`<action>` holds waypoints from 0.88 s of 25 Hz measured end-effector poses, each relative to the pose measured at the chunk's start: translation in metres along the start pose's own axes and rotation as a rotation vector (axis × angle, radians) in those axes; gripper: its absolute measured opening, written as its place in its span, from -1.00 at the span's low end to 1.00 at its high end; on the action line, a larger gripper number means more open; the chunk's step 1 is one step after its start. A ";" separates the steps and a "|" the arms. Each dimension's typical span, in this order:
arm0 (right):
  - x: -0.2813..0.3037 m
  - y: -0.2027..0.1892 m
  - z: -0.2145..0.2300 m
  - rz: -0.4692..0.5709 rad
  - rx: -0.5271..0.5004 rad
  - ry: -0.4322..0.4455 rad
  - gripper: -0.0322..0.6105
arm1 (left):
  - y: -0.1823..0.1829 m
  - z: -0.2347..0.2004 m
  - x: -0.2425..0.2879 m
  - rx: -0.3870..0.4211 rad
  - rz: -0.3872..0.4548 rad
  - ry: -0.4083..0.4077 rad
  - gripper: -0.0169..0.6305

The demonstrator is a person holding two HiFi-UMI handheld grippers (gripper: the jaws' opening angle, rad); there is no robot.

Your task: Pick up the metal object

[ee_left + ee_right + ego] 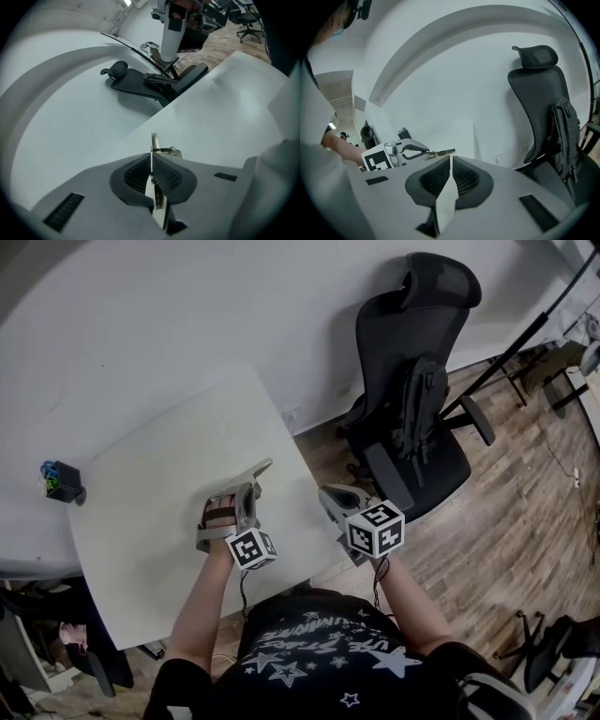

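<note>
**State**
- The left gripper (151,159) is closed on the metal object (154,143). Both ribbed pads press on the flat faces of the thin piece, which is seen edge-on and projects past the tips.
- In the head view the object (261,468) hangs over the near right part of the table (141,502). Whether it has cleared the surface cannot be told.
- The right gripper (450,161) sits off the table's right edge, its jaws together with nothing in them.

**Procedure (judgement)**
1. Hold full clamp pressure. Smooth, thin metal is likely to slip or pivot between the pads.
2. Raise the left gripper straight up, slowly.
3. Avoid rolling the wrist. A turn puts the projecting end under its own weight and may lever it loose.
4. Watch the free end. If it droops, set the piece down and regrip nearer its middle.
5. Leave the right gripper where it is, away from the object. 1 gripper should suffice for this lift.
</note>
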State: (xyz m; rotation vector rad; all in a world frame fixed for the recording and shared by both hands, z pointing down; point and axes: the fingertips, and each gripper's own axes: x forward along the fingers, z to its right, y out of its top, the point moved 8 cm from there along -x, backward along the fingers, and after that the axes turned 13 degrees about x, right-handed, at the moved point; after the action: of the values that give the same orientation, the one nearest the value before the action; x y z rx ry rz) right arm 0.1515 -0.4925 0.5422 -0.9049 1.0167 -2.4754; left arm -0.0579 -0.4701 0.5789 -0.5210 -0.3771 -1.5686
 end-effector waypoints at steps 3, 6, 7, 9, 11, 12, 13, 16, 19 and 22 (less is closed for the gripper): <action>-0.001 -0.002 -0.004 0.000 0.000 0.001 -0.75 | -0.003 -0.005 -0.005 -0.016 0.004 0.008 -0.87; 0.000 -0.002 -0.009 0.003 -0.004 0.002 -0.75 | -0.006 -0.013 -0.014 -0.063 0.015 0.031 -0.87; 0.001 -0.002 -0.012 0.004 -0.006 0.002 -0.75 | -0.008 -0.015 -0.018 -0.092 0.021 0.037 -0.87; 0.002 -0.003 -0.019 0.008 -0.009 0.003 -0.75 | -0.013 -0.020 -0.026 -0.156 0.033 0.045 -0.87; 0.003 -0.005 -0.027 0.012 -0.012 0.004 -0.75 | -0.017 -0.025 -0.035 -0.204 0.043 0.055 -0.87; 0.002 -0.007 -0.031 0.015 -0.013 0.004 -0.75 | -0.019 -0.027 -0.040 -0.221 0.048 0.060 -0.87; 0.002 -0.009 -0.036 0.017 -0.013 0.003 -0.75 | -0.022 -0.029 -0.045 -0.240 0.053 0.064 -0.87; -0.002 -0.016 -0.051 0.025 -0.013 -0.001 -0.75 | -0.031 -0.034 -0.062 -0.332 0.076 0.067 -0.87; -0.006 -0.024 -0.068 0.041 -0.008 -0.002 -0.75 | -0.042 -0.038 -0.085 -0.426 0.105 0.059 -0.87; -0.009 -0.032 -0.089 0.058 -0.002 -0.004 -0.75 | -0.054 -0.040 -0.110 -0.456 0.127 0.066 -0.87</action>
State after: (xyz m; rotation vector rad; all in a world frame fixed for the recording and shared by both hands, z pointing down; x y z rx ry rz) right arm 0.0979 -0.4196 0.5121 -0.8680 1.0300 -2.4249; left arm -0.1138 -0.3952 0.4901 -0.8238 0.0706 -1.5455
